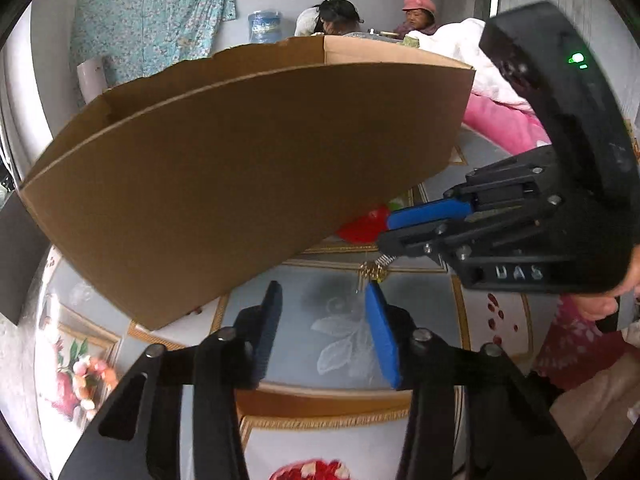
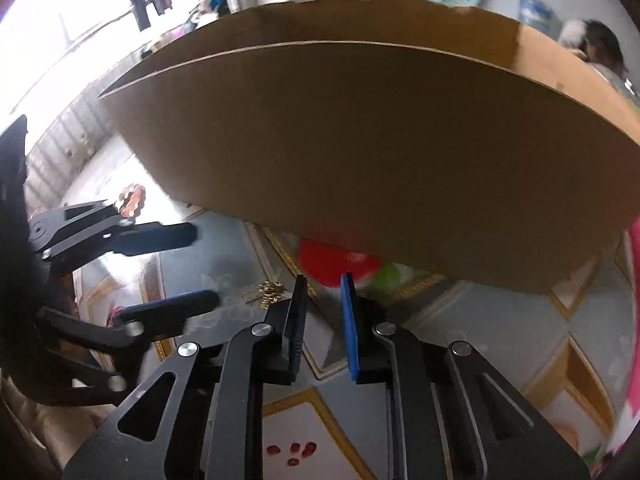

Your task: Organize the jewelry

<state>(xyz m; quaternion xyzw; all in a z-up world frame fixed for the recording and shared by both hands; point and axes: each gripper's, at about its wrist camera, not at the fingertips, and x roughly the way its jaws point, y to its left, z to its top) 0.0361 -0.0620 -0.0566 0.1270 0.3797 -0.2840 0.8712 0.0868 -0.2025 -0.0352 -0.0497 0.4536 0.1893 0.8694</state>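
I found both grippers angled down over the patterned tabletop [image 1: 400,280], in front of the cardboard box [image 1: 248,152]. The left gripper [image 1: 324,328] stood partly open with nothing between its pads. The right gripper [image 2: 324,320] showed a narrow gap, also empty. The task's item, a small gold jewelry piece [image 1: 374,270], lay on the table just ahead of the left gripper's blue pad and directly under the right gripper's tips. A beaded bracelet [image 1: 86,376] lay well apart, at the table's edge. In my judgement, one gripper alone should have taken the gold piece; I would have backed the other off, brought the pads down either side until they nearly met the table, then closed slowly to avoid flicking it away.
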